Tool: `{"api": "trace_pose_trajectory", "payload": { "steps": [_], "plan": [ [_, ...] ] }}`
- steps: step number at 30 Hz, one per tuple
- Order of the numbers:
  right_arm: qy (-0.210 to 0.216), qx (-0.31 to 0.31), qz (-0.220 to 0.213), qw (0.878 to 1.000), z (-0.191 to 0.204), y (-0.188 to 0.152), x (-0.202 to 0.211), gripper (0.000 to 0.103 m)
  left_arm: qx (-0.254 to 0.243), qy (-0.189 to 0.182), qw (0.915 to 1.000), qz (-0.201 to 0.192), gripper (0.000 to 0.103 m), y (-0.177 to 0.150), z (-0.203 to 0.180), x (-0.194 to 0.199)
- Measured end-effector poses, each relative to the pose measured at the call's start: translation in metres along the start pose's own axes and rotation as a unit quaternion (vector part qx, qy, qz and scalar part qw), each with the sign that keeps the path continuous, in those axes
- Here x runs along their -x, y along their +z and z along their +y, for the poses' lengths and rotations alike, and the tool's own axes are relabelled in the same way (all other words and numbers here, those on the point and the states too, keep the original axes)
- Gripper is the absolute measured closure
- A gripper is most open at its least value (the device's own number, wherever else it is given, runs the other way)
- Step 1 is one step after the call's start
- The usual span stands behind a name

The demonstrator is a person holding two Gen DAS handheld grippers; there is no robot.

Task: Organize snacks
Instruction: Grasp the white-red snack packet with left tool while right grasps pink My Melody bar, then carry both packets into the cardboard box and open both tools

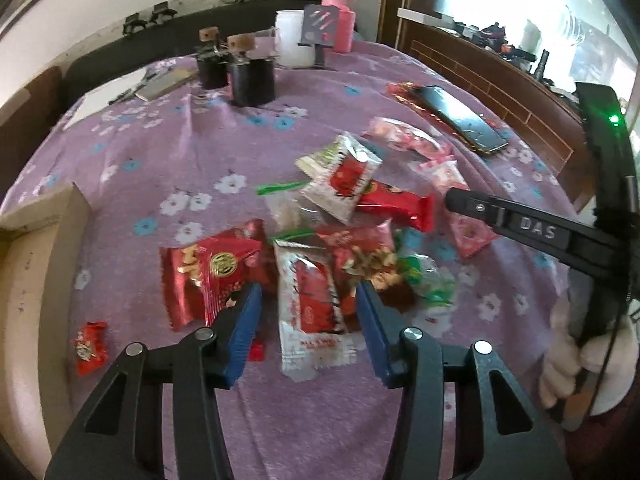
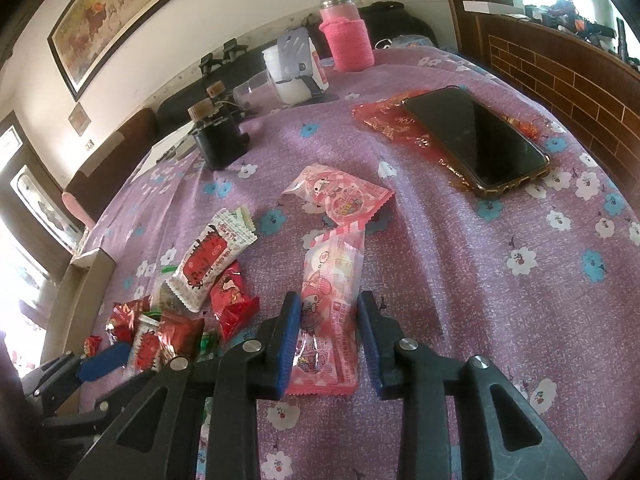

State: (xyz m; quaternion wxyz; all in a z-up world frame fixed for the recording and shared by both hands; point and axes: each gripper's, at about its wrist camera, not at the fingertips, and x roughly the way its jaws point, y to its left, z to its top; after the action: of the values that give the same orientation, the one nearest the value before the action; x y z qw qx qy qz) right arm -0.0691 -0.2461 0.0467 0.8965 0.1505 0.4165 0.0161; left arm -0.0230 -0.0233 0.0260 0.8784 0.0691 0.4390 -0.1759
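Note:
A pile of snack packets lies on the purple flowered tablecloth [image 1: 160, 152]. My left gripper [image 1: 309, 292] is open, its blue pads on either side of a white-and-red packet [image 1: 310, 312]. Red packets [image 1: 208, 276] lie to its left, and a small red candy [image 1: 91, 346] lies apart. My right gripper [image 2: 329, 300] is open, straddling a long pink packet [image 2: 330, 312] that lies flat. Another pink packet [image 2: 340, 194] lies beyond it. A white-and-red packet [image 2: 208, 262] and red ones [image 2: 230, 300] lie to the left. The right gripper also shows in the left wrist view [image 1: 456, 200].
A cardboard box [image 1: 24, 280] stands at the table's left edge. A phone [image 2: 476, 140] lies on a red wrapper at the right. Black holders [image 1: 236, 72], a white cup [image 1: 292, 38] and a pink bottle [image 2: 346, 36] stand at the back.

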Motion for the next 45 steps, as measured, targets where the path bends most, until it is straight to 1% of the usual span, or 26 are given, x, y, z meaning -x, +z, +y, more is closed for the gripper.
{"api": "trace_pose_trajectory", "payload": {
  "steps": [3,5,6,7,8,9,10,14,18,21,25,27,30,34,37,39,42,44,45],
  "plan": [
    [-0.001,0.002,0.000,1.000,0.001,0.000,0.000,0.070,-0.012,0.002,0.9999,0.012,0.056,-0.001,-0.002,-0.008],
    [-0.001,0.004,0.001,1.000,0.002,0.000,0.000,0.070,-0.029,0.010,0.9995,0.005,0.057,-0.004,-0.007,-0.009],
    [-0.001,0.003,0.001,1.000,0.002,0.000,0.000,0.070,-0.033,0.008,0.9994,0.002,0.062,-0.005,-0.009,-0.008],
    [-0.001,0.003,0.001,1.000,0.002,0.000,0.000,0.070,-0.030,0.002,0.9995,0.004,0.076,-0.004,-0.008,-0.007],
    [0.000,0.003,0.000,1.000,0.002,0.000,0.000,0.070,-0.025,0.002,0.9997,0.005,0.077,-0.004,-0.007,-0.007],
    [0.000,0.003,0.000,1.000,0.002,0.000,0.000,0.070,-0.017,-0.003,0.9998,0.005,0.077,-0.004,-0.004,-0.006],
    [0.000,0.004,0.000,1.000,0.002,0.000,0.000,0.073,-0.013,-0.007,0.9999,0.005,0.078,-0.004,-0.003,-0.006],
    [0.011,0.003,0.000,1.000,0.002,0.000,0.000,0.078,0.011,-0.026,0.9996,-0.002,0.078,-0.006,0.007,0.006],
    [0.022,-0.005,-0.012,1.000,-0.002,0.000,0.006,0.080,0.031,-0.044,0.9983,-0.020,0.078,-0.010,0.016,0.029],
    [0.018,-0.006,-0.030,0.999,-0.003,0.001,0.012,0.080,0.049,-0.058,0.9966,-0.031,0.078,-0.015,0.027,0.049],
    [0.013,-0.010,-0.040,0.999,-0.004,0.003,0.015,0.080,0.080,-0.068,0.9934,-0.047,0.078,-0.023,0.048,0.073],
    [0.007,-0.010,-0.047,0.999,-0.004,0.003,0.018,0.080,0.096,-0.067,0.9914,-0.058,0.078,-0.029,0.062,0.087],
    [-0.010,-0.009,-0.058,0.998,-0.004,0.003,0.020,0.080,0.119,-0.056,0.9883,-0.076,0.078,-0.040,0.089,0.112],
    [-0.012,-0.008,-0.054,0.998,0.001,0.003,0.027,0.080,0.145,-0.036,0.9842,-0.094,0.077,-0.052,0.128,0.142],
    [0.006,0.005,-0.062,0.998,0.022,0.001,0.051,0.080,0.153,-0.018,0.9830,-0.099,0.077,-0.056,0.159,0.159],
    [0.024,0.026,-0.062,0.997,0.047,0.003,0.067,0.080,0.158,-0.009,0.9829,-0.095,0.077,-0.056,0.179,0.163],
    [0.052,0.068,-0.055,0.995,0.095,0.007,0.081,0.080,0.164,-0.003,0.9826,-0.088,0.077,-0.048,0.206,0.162],
    [0.081,0.096,-0.035,0.991,0.134,0.009,0.078,0.081,0.169,0.001,0.9819,-0.085,0.077,-0.043,0.220,0.159],
    [0.090,0.101,-0.028,0.990,0.146,0.009,0.075,0.081,0.172,0.001,0.9817,-0.083,0.077,-0.038,0.227,0.155]
  ]
}}
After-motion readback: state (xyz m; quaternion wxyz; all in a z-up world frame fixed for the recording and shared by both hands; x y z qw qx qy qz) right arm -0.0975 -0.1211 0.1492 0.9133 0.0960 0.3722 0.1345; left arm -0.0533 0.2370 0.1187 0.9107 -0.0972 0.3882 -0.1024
